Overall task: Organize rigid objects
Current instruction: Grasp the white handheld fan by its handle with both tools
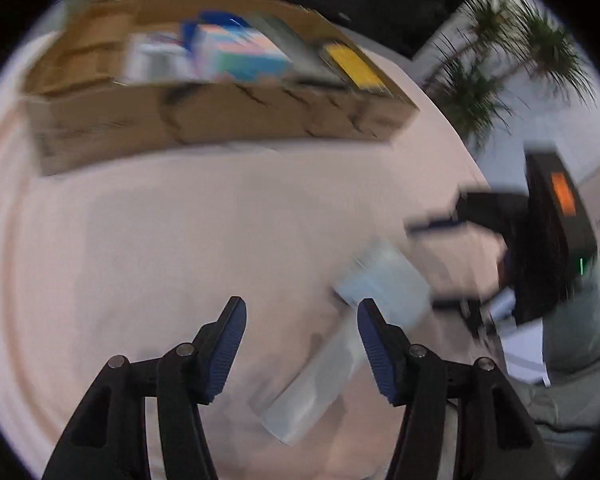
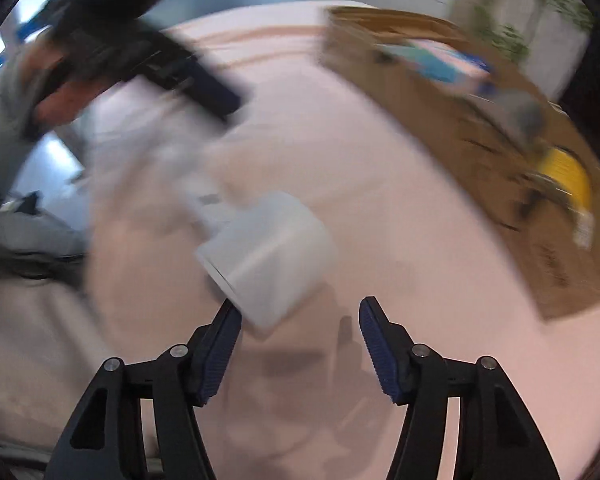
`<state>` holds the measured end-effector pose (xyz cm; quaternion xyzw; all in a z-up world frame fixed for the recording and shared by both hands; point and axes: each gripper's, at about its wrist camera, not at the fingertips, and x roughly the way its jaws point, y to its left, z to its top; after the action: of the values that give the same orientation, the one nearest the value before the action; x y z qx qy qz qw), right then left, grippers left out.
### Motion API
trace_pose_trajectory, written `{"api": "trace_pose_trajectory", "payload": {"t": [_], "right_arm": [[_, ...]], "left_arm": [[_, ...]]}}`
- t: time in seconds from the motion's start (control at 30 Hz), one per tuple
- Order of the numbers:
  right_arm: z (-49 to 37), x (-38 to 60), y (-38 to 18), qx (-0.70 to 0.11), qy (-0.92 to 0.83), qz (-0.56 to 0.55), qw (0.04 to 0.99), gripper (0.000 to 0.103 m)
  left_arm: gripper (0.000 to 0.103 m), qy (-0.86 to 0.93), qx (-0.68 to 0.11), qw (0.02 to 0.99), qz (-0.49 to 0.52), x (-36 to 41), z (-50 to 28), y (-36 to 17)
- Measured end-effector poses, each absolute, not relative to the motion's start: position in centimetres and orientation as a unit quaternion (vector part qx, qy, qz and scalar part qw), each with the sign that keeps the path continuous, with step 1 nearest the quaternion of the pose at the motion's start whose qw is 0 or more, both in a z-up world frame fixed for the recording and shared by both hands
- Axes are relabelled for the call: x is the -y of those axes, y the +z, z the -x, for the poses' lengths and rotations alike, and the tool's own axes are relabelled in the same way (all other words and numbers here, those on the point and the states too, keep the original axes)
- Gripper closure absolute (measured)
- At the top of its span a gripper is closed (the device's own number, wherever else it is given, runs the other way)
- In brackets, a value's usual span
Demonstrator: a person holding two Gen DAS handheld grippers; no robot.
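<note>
Plainly both grippers hang over the table with nothing between their fingers; the left gripper point(image 1: 302, 312) has its jaws spread wide, the blue pads facing each other across bare pink cloth; the right gripper point(image 2: 300, 312) stands just as wide open. Between the two lies a translucent white bottle point(image 2: 266, 258) on its side on the table point(image 2: 380, 200); in the right wrist view its broad end sits just ahead of the left fingertip, whether touching it I cannot tell; in the left wrist view the same bottle point(image 1: 340, 344) stretches from near the right fingertip down past the jaws, blurred and pale. Farther out on the table point(image 1: 180, 240) rests a cardboard box point(image 1: 204, 116), well apart from the bottle; inside it are a pastel packet point(image 1: 242, 54) and a yellow item point(image 1: 354, 66), smeared by motion. The right view shows that box point(image 2: 460, 152) off to the right; the other gripper crosses its upper left corner. A green plant point(image 1: 512, 60) stands beyond the table's edge.
</note>
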<state>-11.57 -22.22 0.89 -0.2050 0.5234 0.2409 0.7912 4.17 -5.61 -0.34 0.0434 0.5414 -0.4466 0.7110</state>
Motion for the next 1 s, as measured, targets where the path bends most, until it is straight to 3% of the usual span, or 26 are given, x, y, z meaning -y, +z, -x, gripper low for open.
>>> {"api": "trace_pose_trajectory", "payload": {"t": [0.1, 0.47, 0.57, 0.6, 0.67, 1.0], "right_arm": [[9.2, 25.5, 1.5, -0.522, 0.173, 0.167, 0.818, 0.042], [10.6, 27.0, 0.0, -0.562, 0.159, -0.234, 0.778, 0.043], [10.9, 24.3, -1.2, -0.572, 0.137, -0.209, 0.782, 0.047], [10.5, 23.9, -1.6, -0.573, 0.136, -0.213, 0.78, 0.057], [10.1, 23.2, -1.8, -0.57, 0.129, -0.215, 0.782, 0.063], [7.8, 18.7, 1.4, -0.537, 0.144, -0.159, 0.815, 0.072]], "left_arm": [[0.047, -0.478, -0.567, 0.67, -0.044, 7.9, -3.0, -1.7], [0.051, -0.48, -0.619, 0.621, -0.004, 7.1, 0.4, -3.7], [0.067, -0.462, -0.613, 0.64, -0.021, 7.7, 1.0, -3.6], [0.069, -0.458, -0.611, 0.645, -0.026, 7.9, 1.2, -3.6], [0.074, -0.455, -0.607, 0.651, -0.035, 8.0, 1.7, -3.6], [0.073, -0.428, -0.58, 0.693, -0.022, 6.2, 1.2, -2.2]]}}
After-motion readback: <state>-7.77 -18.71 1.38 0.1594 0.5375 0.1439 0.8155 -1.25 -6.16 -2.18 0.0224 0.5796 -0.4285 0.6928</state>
